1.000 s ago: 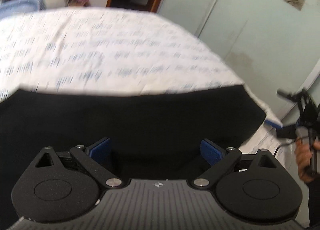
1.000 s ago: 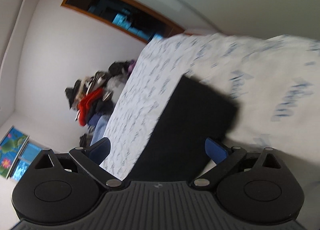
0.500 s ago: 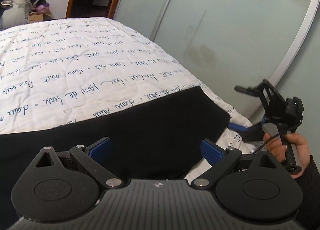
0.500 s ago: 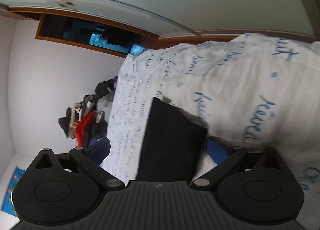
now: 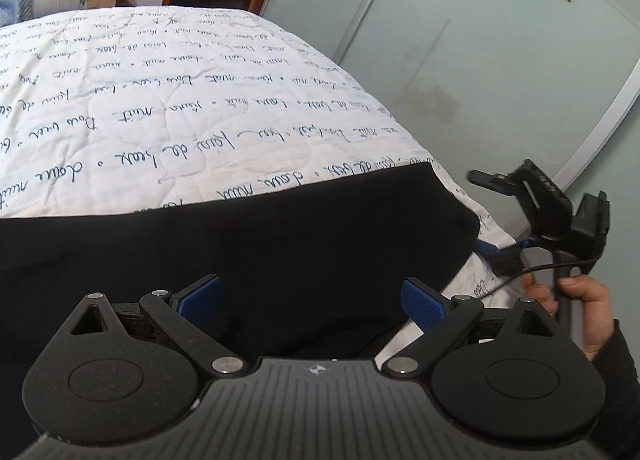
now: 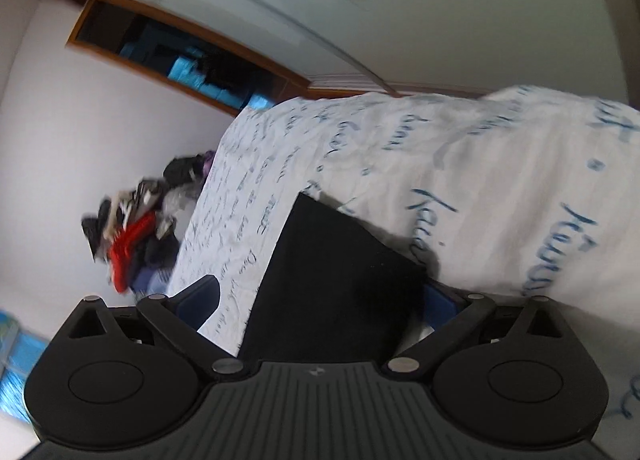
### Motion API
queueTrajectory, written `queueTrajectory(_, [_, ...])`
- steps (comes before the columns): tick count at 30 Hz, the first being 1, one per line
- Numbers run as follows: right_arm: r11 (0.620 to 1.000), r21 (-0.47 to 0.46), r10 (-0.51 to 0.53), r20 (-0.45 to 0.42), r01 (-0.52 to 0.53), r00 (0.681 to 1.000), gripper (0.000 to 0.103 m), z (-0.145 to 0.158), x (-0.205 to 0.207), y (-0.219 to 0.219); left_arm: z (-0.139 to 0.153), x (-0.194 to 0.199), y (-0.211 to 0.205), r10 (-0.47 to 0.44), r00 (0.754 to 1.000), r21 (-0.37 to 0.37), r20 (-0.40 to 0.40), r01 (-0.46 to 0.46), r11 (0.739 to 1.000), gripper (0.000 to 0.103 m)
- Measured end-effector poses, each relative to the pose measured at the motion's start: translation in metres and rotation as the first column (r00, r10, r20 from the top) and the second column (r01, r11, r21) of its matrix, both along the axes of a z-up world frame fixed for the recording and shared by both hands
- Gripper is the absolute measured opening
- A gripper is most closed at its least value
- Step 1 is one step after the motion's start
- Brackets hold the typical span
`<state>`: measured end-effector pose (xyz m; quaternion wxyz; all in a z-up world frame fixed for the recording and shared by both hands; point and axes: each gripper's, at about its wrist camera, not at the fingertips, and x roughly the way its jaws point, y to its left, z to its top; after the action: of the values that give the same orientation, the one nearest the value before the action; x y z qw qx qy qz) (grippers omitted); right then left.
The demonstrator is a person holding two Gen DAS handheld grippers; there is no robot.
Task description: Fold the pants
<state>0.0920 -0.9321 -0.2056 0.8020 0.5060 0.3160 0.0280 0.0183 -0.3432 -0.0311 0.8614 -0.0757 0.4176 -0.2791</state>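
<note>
Black pants (image 5: 248,244) lie flat on a bed's script-printed quilt (image 5: 180,99), near its edge. The left gripper (image 5: 312,296) hovers above the cloth, jaws spread wide and holding nothing. The right gripper (image 6: 320,296) also has its jaws wide apart, the pants' corner between them. Only the left wrist view shows the right hand (image 5: 576,304); only the right wrist view shows a clothes pile (image 6: 132,232).

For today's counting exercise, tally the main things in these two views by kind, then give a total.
Black pants: 1
White quilt with blue writing: 1
Hand-held gripper: 2, left hand-held gripper and right hand-held gripper
Pile of clothes: 1
Total: 5
</note>
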Motion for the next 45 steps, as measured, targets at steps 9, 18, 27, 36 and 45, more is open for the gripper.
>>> queueTrajectory(9, [0.998,0.058,-0.037,0.055,0.033,0.998,0.052,-0.012,-0.015,-0.003,0.001,-0.004,0.005,-0.001,1.000,-0.005,0.006,0.001,1.000,0.097])
queueTrajectory(18, [0.989,0.150,-0.002,-0.067,0.012,0.998,0.080,0.000,-0.037,-0.014,-0.005,-0.005,0.018,0.029,0.999,-0.020,-0.020,-0.029,0.999,0.097])
queueTrajectory(27, [0.972,0.212,0.114,-0.055,-0.100,0.992,0.103,0.007,0.005,0.011,-0.001,-0.007,0.017,0.007,1.000,-0.045,-0.003,-0.007,0.999,0.097])
queueTrajectory(36, [0.970,0.236,-0.082,0.079,0.061,0.993,0.100,-0.014,0.006,-0.008,-0.008,-0.007,0.029,0.048,0.998,-0.041,-0.047,-0.050,0.998,0.097])
queueTrajectory(45, [0.981,0.181,-0.064,-0.001,0.063,0.998,0.002,-0.037,-0.002,-0.002,-0.001,-0.005,0.012,-0.009,1.000,-0.030,-0.024,0.009,1.000,0.097])
